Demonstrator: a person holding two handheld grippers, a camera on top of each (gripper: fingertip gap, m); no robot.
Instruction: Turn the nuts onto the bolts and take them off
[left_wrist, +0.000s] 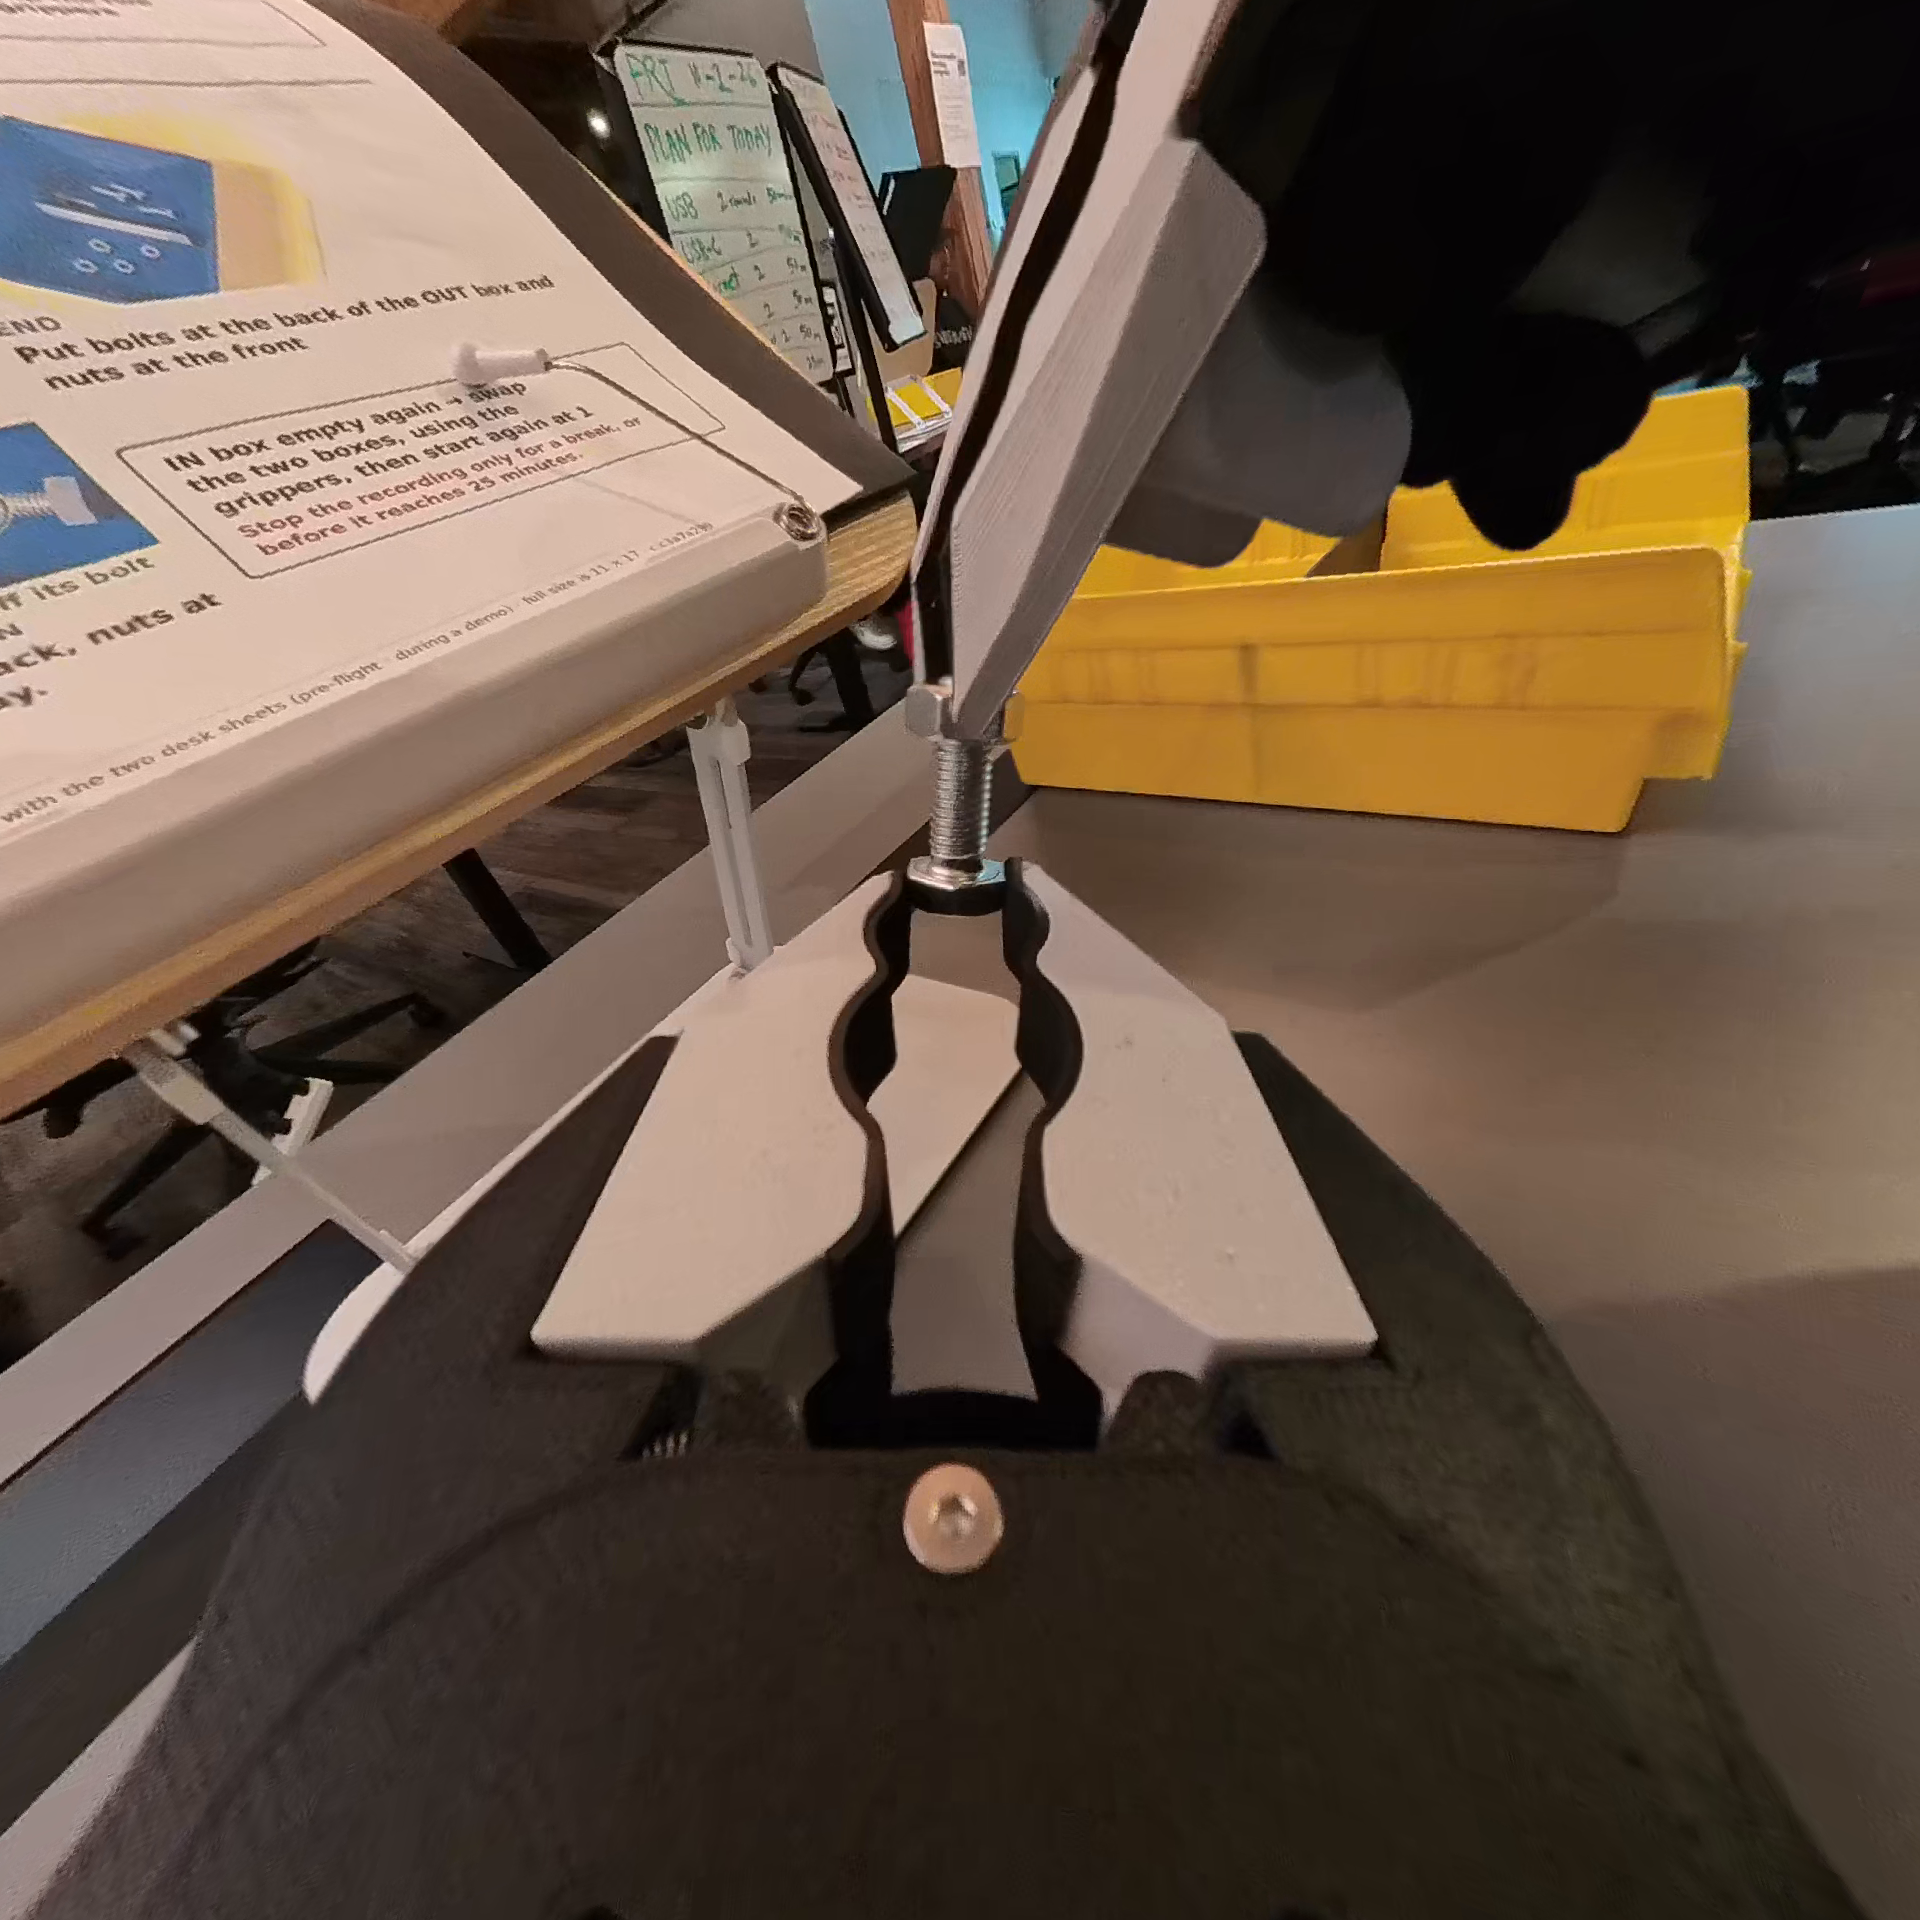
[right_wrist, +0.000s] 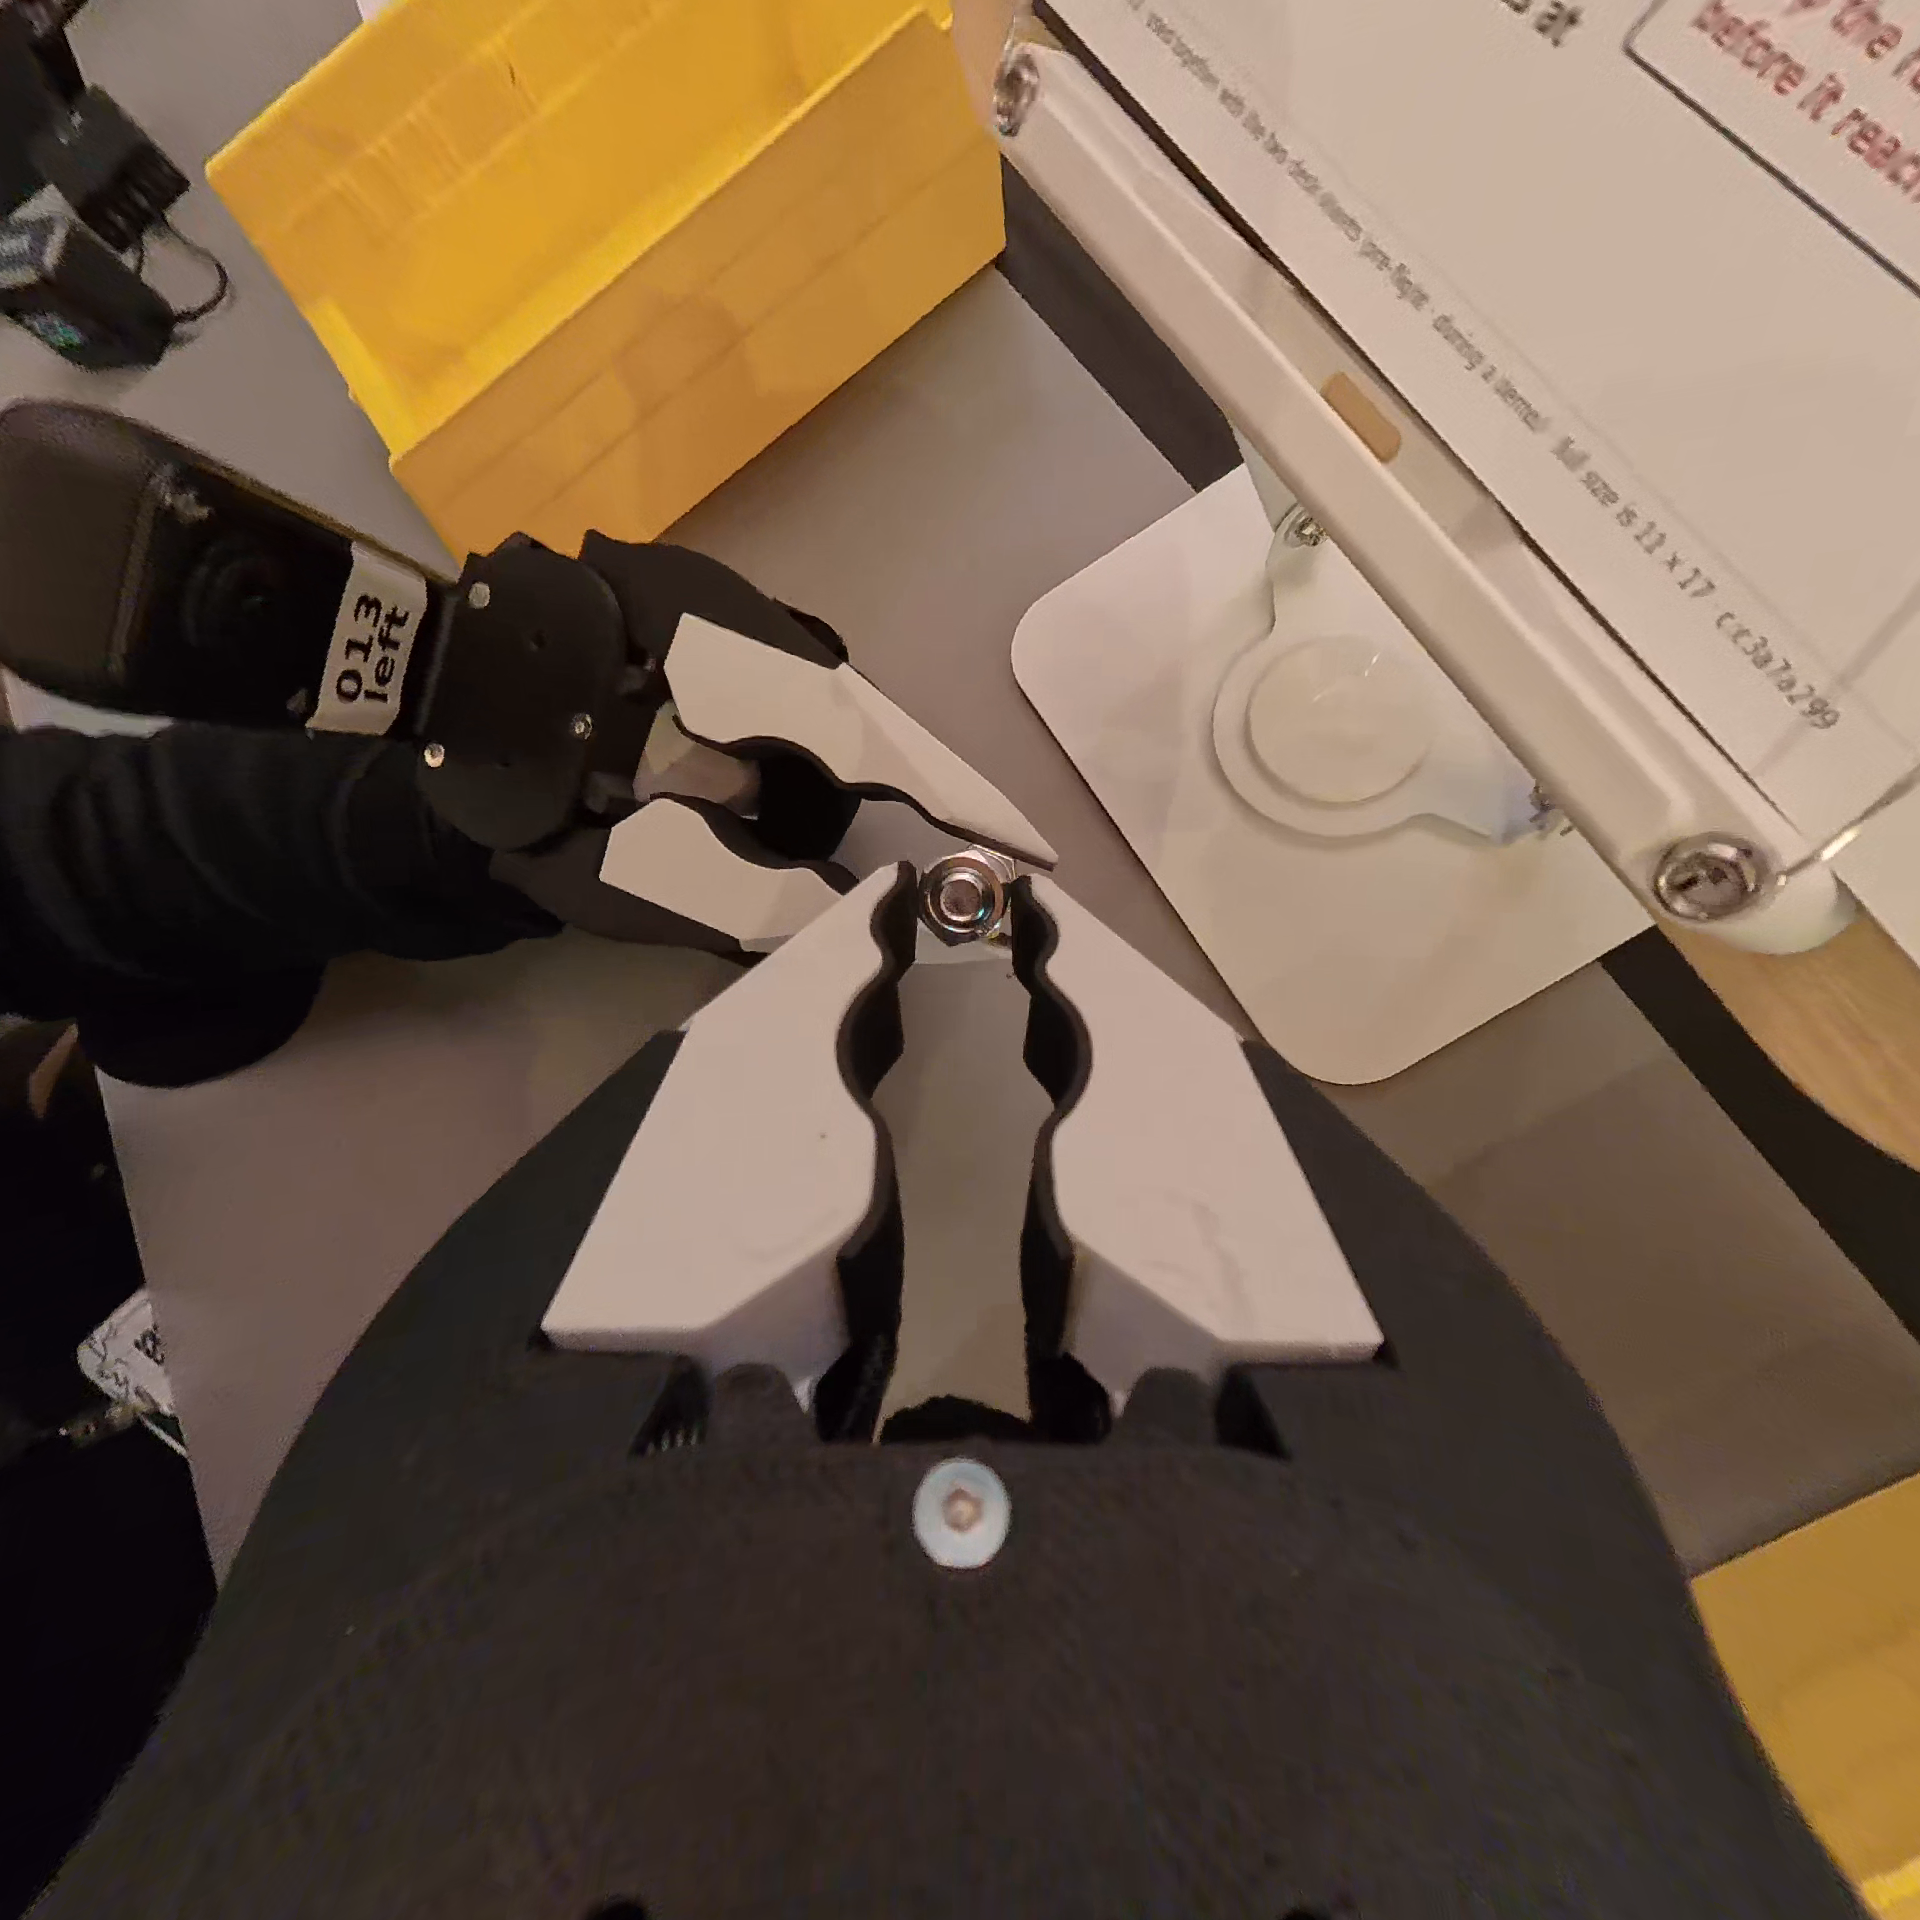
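A silver bolt (left_wrist: 961, 800) stands upright above the grey table (left_wrist: 1507, 1091). My left gripper (left_wrist: 954, 883) is shut on the bolt's lower hex head (left_wrist: 951, 871). My right gripper (left_wrist: 961, 707) comes down from above and is shut on the nut (left_wrist: 930, 715) at the bolt's upper end. In the right wrist view I look down the bolt's axis: my right gripper (right_wrist: 961, 904) clamps the nut (right_wrist: 961, 896), with the bolt's end showing in its centre. The left gripper (right_wrist: 940, 864), held by a black-gloved hand (right_wrist: 208, 831), reaches in from the left just beneath the nut.
A yellow bin (left_wrist: 1351, 707) stands behind the bolt and also shows in the right wrist view (right_wrist: 623, 239). An instruction sheet on a tilted stand (left_wrist: 364, 468) overhangs the left, and its white base (right_wrist: 1330, 769) sits close beside the grippers. A black device with a cable (right_wrist: 83, 260) lies far left. Only a small space, under 4 cm, lies between the two pairs of fingers.
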